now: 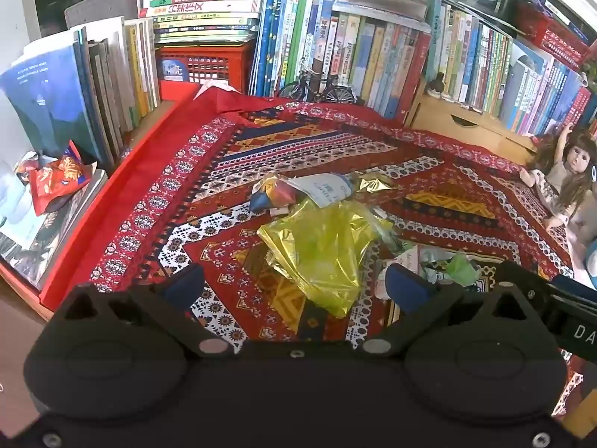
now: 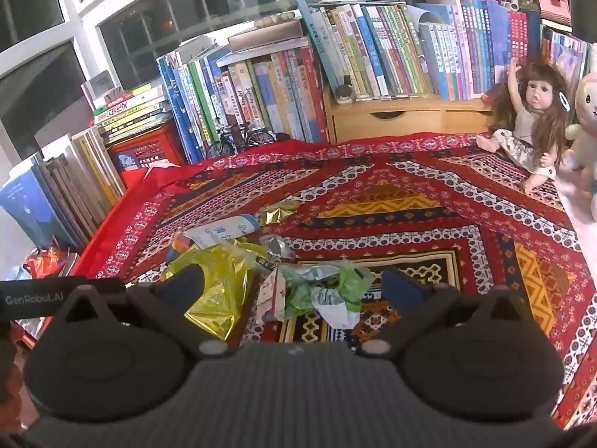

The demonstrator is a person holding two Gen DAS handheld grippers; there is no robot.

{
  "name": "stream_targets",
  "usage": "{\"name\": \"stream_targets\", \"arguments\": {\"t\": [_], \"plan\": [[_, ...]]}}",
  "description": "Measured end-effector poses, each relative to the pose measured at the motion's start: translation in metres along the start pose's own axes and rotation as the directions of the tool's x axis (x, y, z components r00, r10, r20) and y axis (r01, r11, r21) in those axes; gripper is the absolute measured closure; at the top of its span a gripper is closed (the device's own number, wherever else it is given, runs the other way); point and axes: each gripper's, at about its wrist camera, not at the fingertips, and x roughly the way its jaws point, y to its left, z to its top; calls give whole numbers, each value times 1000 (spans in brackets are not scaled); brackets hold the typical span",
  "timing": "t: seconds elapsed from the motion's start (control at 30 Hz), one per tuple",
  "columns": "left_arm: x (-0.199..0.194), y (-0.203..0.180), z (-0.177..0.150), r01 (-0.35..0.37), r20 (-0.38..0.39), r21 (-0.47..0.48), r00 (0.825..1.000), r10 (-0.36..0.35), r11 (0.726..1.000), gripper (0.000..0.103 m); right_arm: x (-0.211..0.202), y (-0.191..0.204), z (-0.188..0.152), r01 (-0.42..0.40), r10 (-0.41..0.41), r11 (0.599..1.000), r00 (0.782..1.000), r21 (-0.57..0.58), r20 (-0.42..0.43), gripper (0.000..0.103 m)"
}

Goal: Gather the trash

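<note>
Both pairs of jaws stand wide and empty above the patterned cloth point(image 2: 429, 201). Lower your left gripper point(image 1: 294, 283) onto the yellow foil bag point(image 1: 321, 254) at centre frame, your right gripper point(image 2: 293, 283) onto the green and white wrappers point(image 2: 324, 291) mid-frame, pinching crumpled folds. Only the left view shows the red snack packet point(image 1: 56, 181) clearly, at left edge; only the right shows the plush toy point(image 2: 585, 127).

Evenly lit, fairly bright, with saturated reds across the patterned cloth point(image 1: 209, 171). Dark window panes point(image 2: 37, 86) behind the books point(image 2: 261, 89), giving no daylight; light apparently from overhead. Glare on the crumpled yellow foil bag point(image 1: 321, 250) in the middle of the cloth. Soft, faint shadows beneath the wrappers. Strong fisheye bending beyond the cloth: book rows curving, corners darkening. Slightly soft near the bottom, over the black gripper bodies.
</note>
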Motion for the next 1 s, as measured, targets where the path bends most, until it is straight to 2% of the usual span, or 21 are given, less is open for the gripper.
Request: {"name": "stream_targets", "arguments": {"t": [1.0], "plan": [[10,-3,-3,-2,-8,12,1000,3,1000,0,6,-3,-2,1,-1,1000,1000,20,-15,0]]}}
